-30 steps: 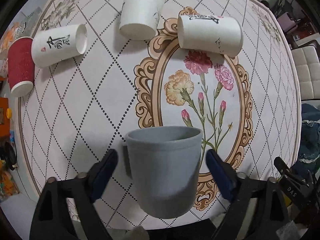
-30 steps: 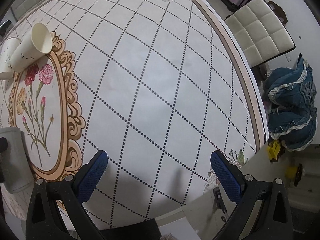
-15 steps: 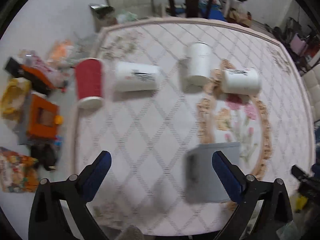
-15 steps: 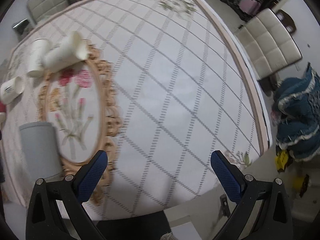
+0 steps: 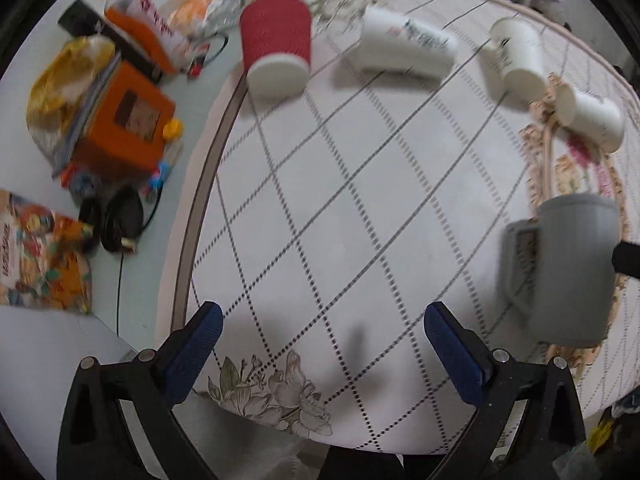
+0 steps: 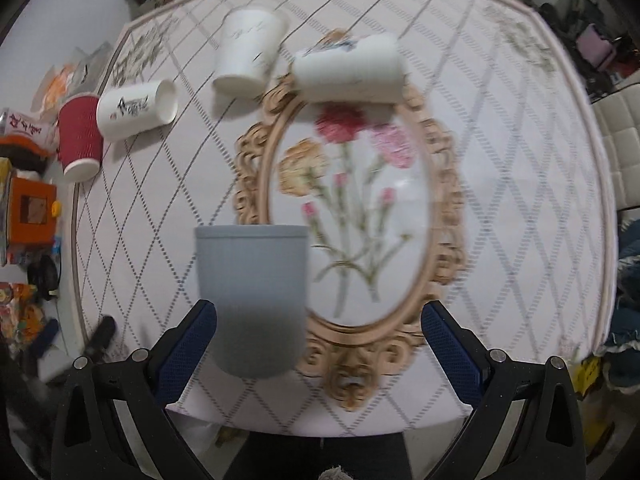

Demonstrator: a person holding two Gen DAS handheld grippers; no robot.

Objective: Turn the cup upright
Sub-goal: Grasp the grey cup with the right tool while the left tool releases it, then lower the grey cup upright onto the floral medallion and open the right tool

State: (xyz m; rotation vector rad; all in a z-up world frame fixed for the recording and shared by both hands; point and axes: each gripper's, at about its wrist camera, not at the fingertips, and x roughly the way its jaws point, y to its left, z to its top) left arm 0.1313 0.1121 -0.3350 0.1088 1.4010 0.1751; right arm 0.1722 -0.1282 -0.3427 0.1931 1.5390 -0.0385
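A grey mug (image 6: pixel 250 300) stands upright on the table near its front edge; it also shows at the right of the left wrist view (image 5: pixel 568 272), handle toward me. Three white paper cups (image 6: pixel 136 110) (image 6: pixel 248 58) (image 6: pixel 348 68) lie on their sides at the far side, and a red ribbed cup (image 6: pixel 80 140) lies at the left edge, also in the left wrist view (image 5: pixel 276 48). My left gripper (image 5: pixel 320 344) is open and empty over the table's front left edge. My right gripper (image 6: pixel 320 344) is open and empty, the mug just ahead by its left finger.
The round table (image 6: pixel 520 200) has a diamond-pattern cloth with a floral oval in the middle. Off its left edge lie an orange box (image 5: pixel 124 128), bags and a cable on the floor. A white chair (image 6: pixel 616 152) and blue cloth stand to the right.
My left gripper has let go of the grey mug and swung left and back. My right gripper has swung left from the bare table toward the mug.
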